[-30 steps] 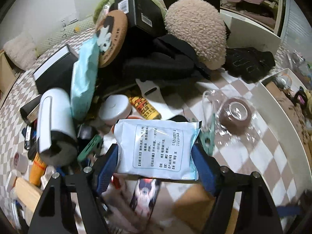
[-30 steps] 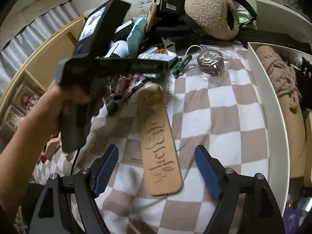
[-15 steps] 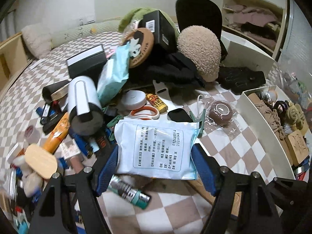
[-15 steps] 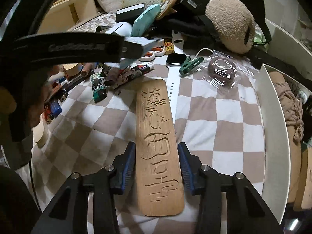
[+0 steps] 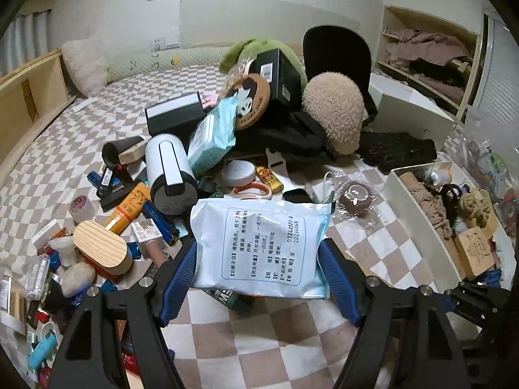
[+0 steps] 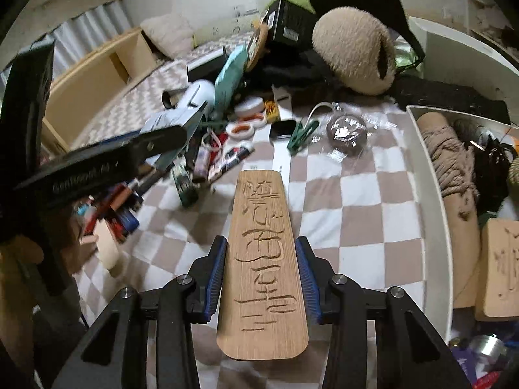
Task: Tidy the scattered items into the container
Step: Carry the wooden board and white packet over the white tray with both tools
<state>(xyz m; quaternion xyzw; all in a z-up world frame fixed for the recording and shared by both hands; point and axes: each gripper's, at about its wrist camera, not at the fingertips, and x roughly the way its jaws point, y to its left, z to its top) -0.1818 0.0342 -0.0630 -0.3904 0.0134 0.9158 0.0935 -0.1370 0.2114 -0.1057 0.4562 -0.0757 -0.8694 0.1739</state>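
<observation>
My left gripper (image 5: 259, 278) is shut on a white and pale blue printed pouch (image 5: 259, 246) and holds it above the checkered bedspread. My right gripper (image 6: 262, 275) is shut on a long carved wooden plaque (image 6: 261, 259), its far end raised over the bedspread. The white container (image 5: 418, 214) stands at the right in the left wrist view and shows in the right wrist view (image 6: 434, 194); it holds a beige knitted roll, dark cords and a carved wooden block. The left gripper with the pouch also shows in the right wrist view (image 6: 175, 126).
A pile lies beyond: a white cylinder (image 5: 168, 168), a teal packet (image 5: 214, 133), black boxes, a beige plush (image 5: 334, 116), a bagged brown tape roll (image 5: 355, 194), a green clip (image 6: 301, 136), tubes and lighters at the left. A wooden shelf stands far left.
My right gripper closed on the wooden plaque and lifted its near end. My left gripper rose and pulled back with the pouch, so more of the bed and the container show.
</observation>
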